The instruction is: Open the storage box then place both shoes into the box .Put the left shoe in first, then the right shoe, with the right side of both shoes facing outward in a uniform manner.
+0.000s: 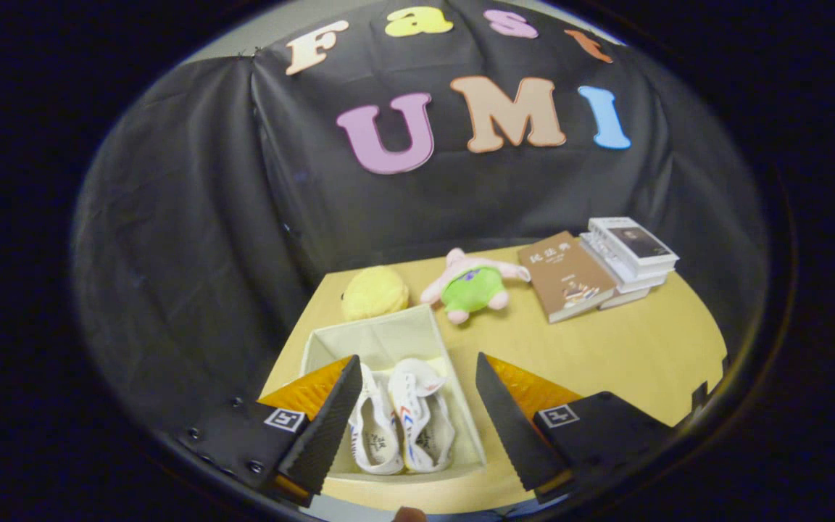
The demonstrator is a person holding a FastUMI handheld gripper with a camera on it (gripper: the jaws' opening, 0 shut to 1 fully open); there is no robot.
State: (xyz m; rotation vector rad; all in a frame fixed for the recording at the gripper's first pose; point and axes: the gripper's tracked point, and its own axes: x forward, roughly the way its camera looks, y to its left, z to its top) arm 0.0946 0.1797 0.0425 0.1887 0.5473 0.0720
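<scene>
Held above the table, the gripper (pixel 417 413) is seen with its two fingers wide apart and nothing is caught between them. The storage box (pixel 388 335) is open and lies just ahead of the fingers and below them, slightly toward the left finger (pixel 327 424). Inside the box two white shoes are already placed side by side: the left-hand shoe (pixel 372 428) and the right-hand shoe (pixel 421 417). Their long axes run from the fingers away toward the far wall of the box, so they are parallel to the fingers. Which shoe is the left one and which side faces outward cannot be told with certainty from here.

It is judged that the task is almost finished or finished, because both shoes are in the box. If any correction is needed, the gripper must be lowered straight down, and the right finger (pixel 508 417), which stands over the bare table (pixel 606 348) beside the box wall, must be brought inward first.

Beyond the box, a yellow plush toy (pixel 374 292) is touching or nearly touching its far wall. A pink and green plush toy (pixel 474 284) lies further right, and a brown book (pixel 566 275) leans against a stack of books (pixel 631 254). These things are well apart from the fingers and are not in the way.
</scene>
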